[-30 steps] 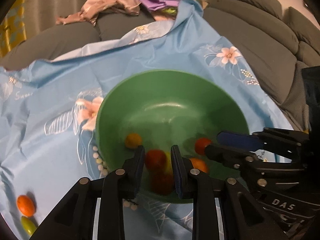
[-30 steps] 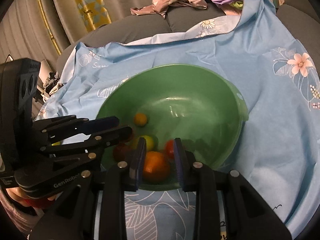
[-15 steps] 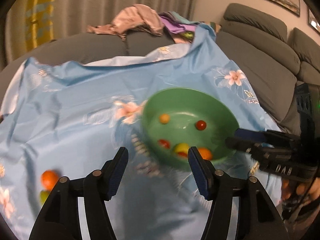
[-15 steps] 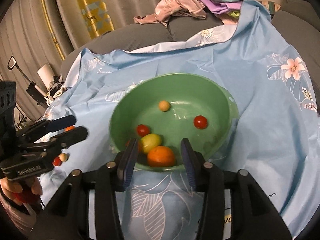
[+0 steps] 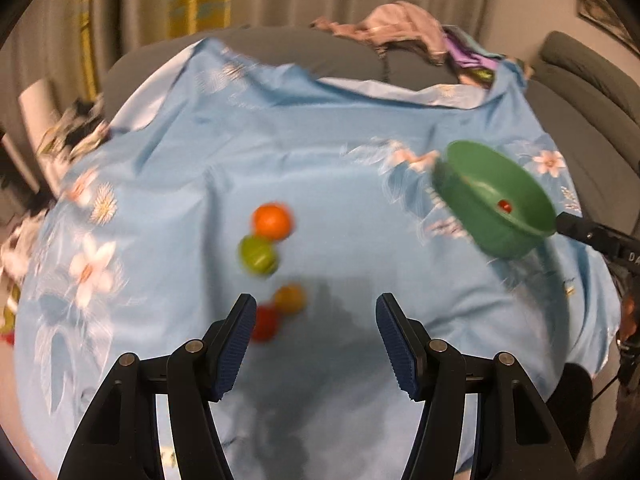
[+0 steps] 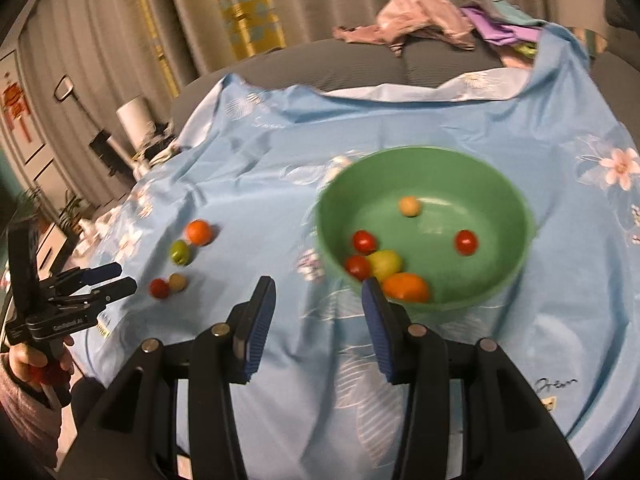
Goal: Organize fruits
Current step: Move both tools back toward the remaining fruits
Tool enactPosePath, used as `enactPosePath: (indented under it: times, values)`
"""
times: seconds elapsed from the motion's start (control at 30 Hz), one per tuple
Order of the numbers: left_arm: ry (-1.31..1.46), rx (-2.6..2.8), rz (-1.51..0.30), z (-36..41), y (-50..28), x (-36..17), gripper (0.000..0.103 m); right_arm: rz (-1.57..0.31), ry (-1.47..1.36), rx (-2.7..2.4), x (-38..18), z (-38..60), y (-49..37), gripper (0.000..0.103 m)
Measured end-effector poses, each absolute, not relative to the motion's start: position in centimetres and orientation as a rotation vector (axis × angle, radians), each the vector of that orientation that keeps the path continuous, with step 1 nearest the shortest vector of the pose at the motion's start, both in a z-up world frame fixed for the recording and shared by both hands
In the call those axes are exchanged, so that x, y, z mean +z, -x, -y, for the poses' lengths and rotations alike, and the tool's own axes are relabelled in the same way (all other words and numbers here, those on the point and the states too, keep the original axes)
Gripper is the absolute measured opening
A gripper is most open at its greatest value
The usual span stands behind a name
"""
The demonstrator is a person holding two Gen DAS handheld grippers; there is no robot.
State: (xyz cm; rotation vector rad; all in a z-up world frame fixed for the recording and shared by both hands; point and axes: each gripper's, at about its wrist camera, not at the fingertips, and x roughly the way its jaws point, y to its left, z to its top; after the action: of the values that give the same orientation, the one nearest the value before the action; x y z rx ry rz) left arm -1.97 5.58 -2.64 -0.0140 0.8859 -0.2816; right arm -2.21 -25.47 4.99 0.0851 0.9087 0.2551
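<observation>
A green bowl (image 6: 500, 184) sits on the blue flowered cloth and holds several small fruits, among them an orange (image 6: 406, 286) and a yellow-green fruit (image 6: 385, 262). On the cloth to its left lie an orange (image 5: 271, 221), a green fruit (image 5: 257, 255), a small yellow-orange fruit (image 5: 289, 299) and a red tomato (image 5: 264, 323). My left gripper (image 5: 316, 344) is open and empty just short of these loose fruits. My right gripper (image 6: 316, 322) is open and empty in front of the bowl's near left rim. The left gripper also shows in the right wrist view (image 6: 110, 278).
The blue cloth (image 5: 320, 140) drapes a grey sofa seat. Crumpled clothes (image 6: 420, 16) lie at the back. The sofa back (image 5: 592, 76) rises at the right. Curtains, a floor-standing roll (image 6: 134, 120) and clutter stand at the left.
Both grippers opened, leaving their fruits in the bowl, and pulled back. My left gripper swung left to face the loose fruits on the cloth. My right gripper shifted left of the bowl.
</observation>
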Motion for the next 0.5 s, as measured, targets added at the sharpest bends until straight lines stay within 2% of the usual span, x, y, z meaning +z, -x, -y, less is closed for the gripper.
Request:
enactPosePath:
  times: [0.5]
  values:
    - [0.059,-0.281,-0.923,-8.8,2.8,-5.2,0.062,-1.056,0.035,0.475,0.6,15.7,1.7,0.045]
